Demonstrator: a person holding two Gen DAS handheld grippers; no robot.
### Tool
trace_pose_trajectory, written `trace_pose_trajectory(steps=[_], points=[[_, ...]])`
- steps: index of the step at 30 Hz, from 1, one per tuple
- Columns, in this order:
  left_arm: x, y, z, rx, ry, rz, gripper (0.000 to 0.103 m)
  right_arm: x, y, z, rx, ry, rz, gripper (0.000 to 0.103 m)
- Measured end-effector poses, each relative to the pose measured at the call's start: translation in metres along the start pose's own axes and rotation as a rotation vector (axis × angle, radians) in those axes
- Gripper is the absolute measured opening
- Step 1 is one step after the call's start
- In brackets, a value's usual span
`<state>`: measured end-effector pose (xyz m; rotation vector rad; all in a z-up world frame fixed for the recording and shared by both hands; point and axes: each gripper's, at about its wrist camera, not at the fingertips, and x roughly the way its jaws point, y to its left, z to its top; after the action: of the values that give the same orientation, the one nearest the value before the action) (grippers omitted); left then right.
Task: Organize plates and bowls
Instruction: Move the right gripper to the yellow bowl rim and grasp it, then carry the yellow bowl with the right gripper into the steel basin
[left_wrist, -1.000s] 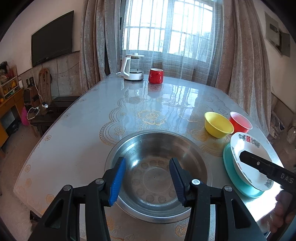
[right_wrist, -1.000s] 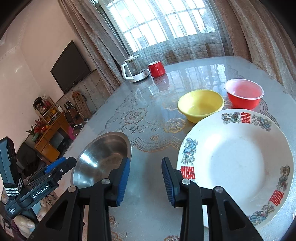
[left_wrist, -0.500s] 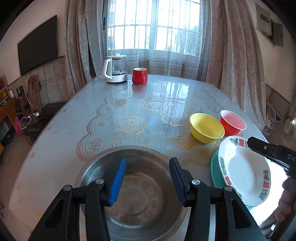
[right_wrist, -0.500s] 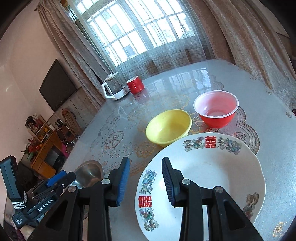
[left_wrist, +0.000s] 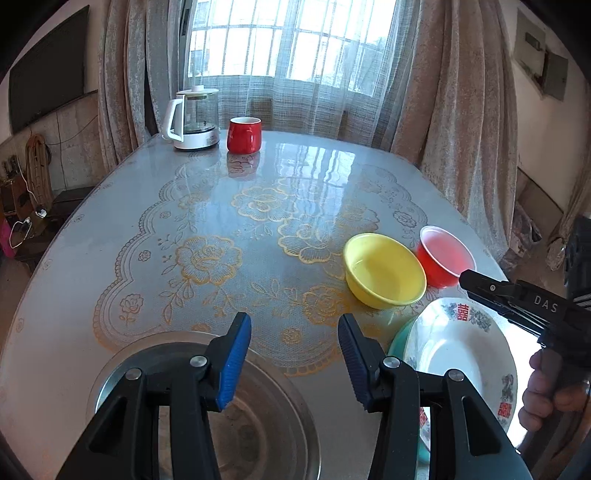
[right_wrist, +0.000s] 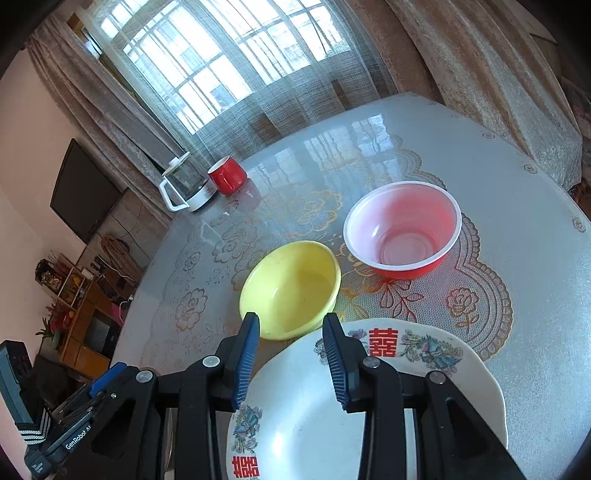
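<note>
Presently on my worktop, item by item.

Yellow bowl: plastic by the look, so I judge it light, stiff and smooth-walled. Stands just beside the red bowl, right of centre. Hold: pinch the near rim, one finger inside, one outside.

Red bowl: thin, translucent wall, white rim; probably very light and springy, liable to flex under a hard squeeze.

White plate: printed ceramic, I judge it heavier, brittle, glossy. Rests on a teal plate at the near right edge. Hold: the lip only.

Steel basin: near left, under my left tool; rigid, slick.

Left tool: fingers spread, empty. Right tool: fingers spread, empty, poised over the white plate's far rim and aimed at the yellow bowl.

Kettle and red mug: far end, well apart.
</note>
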<state>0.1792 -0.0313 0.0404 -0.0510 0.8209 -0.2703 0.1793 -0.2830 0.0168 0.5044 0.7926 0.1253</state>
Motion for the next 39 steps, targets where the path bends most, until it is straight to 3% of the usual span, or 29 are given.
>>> trace_pose_trajectory(steps=[4,7,19,24,26,32,39], points=[[0.020,-0.015,0.008,0.031,0.023,-0.014,0.048,0.017,-0.005,0.009,-0.005,0.035,-0.028,0.033],[0.036,-0.024,0.013,0.035,0.044,-0.043,0.053,0.030,-0.007,0.015,-0.015,0.053,-0.050,0.030],[0.092,-0.038,0.045,-0.047,0.117,-0.106,0.059,0.072,-0.012,0.028,-0.041,0.126,-0.109,0.029],[0.114,-0.043,0.051,-0.060,0.164,-0.124,0.049,0.082,-0.014,0.028,-0.047,0.146,-0.114,0.027],[0.121,-0.045,0.049,-0.060,0.182,-0.145,0.033,0.087,-0.014,0.028,-0.056,0.154,-0.123,0.024],[0.127,-0.048,0.048,-0.041,0.180,-0.127,0.018,0.091,-0.013,0.026,-0.097,0.158,-0.153,0.017],[0.122,-0.037,0.043,-0.082,0.172,-0.135,0.018,0.090,-0.008,0.028,-0.103,0.152,-0.139,0.017]])
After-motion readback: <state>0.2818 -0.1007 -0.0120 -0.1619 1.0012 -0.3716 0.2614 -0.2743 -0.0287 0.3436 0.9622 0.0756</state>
